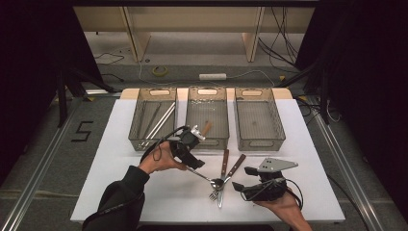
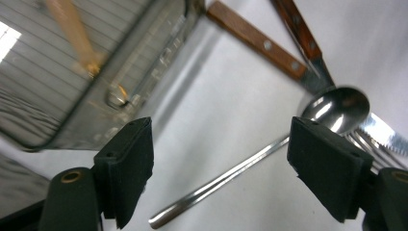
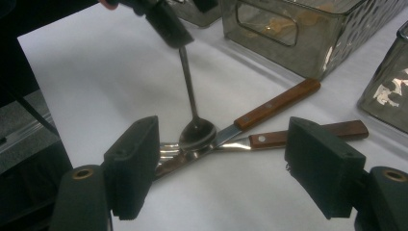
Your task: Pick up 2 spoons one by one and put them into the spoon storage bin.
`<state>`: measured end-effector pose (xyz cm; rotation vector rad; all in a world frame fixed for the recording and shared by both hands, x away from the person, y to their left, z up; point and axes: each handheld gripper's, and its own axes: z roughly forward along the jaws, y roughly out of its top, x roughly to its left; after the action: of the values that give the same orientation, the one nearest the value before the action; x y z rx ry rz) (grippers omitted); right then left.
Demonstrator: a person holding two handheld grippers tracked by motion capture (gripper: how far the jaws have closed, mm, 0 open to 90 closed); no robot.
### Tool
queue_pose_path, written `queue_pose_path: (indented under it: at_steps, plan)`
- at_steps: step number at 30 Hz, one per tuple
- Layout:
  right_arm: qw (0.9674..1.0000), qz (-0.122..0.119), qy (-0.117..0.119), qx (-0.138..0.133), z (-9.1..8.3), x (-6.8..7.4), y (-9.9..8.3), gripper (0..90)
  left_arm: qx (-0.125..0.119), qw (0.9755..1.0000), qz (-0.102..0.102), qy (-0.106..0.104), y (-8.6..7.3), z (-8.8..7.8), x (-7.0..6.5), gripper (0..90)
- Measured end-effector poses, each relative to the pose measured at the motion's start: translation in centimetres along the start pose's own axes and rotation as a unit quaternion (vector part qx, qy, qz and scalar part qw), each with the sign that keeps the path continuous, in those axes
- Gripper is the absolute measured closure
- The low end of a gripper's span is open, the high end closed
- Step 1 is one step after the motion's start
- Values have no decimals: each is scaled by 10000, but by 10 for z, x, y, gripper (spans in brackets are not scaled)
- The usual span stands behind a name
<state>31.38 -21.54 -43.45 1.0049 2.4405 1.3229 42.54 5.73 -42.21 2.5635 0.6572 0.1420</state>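
Setting: a white counter (image 1: 120, 159) carries three clear bins in a row along its far side, with loose cutlery lying nearer the person.
Cutlery pile: a spoon (image 1: 204, 176) lies with its bowl resting on a fork (image 1: 214, 194) and a wood-handled knife (image 1: 223, 175); a second wooden handle (image 1: 235, 166) crosses beside them.
Left hand-held gripper (image 1: 195, 161): released, jaws wide apart, poised over the spoon's handle end, likely lined up to pick it out of the pile.
Right hand-held gripper (image 1: 243, 179): released and holding nothing, low just right of the pile, apparently waiting its turn.
Left bin (image 1: 137, 122): holds long metal pieces.
Middle bin (image 1: 207, 142): holds one light wooden-handled piece, suggesting sorting by kind.
Right bin (image 1: 260, 139): looks bare.
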Motion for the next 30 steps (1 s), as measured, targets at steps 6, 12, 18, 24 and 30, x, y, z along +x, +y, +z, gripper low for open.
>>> queue_pose_path:
  at_steps: [6,12,18,24,30]
  plan:
    - [10000,12,-10,-2,0,0,0,292,376,9992,128,-71,-7,10,-1,257]
    - [10000,-10,4,5,1,0,0,292,656,9978,68,-61,-16,23,5,267]
    - [10000,-15,1,23,1,0,0,292,868,9962,67,-76,-21,32,11,272]
    - [10000,-9,3,25,1,0,0,292,990,9950,78,-61,-24,35,15,286]
    - [10000,-20,2,24,2,1,0,292,1039,9945,89,-41,-25,35,16,320]
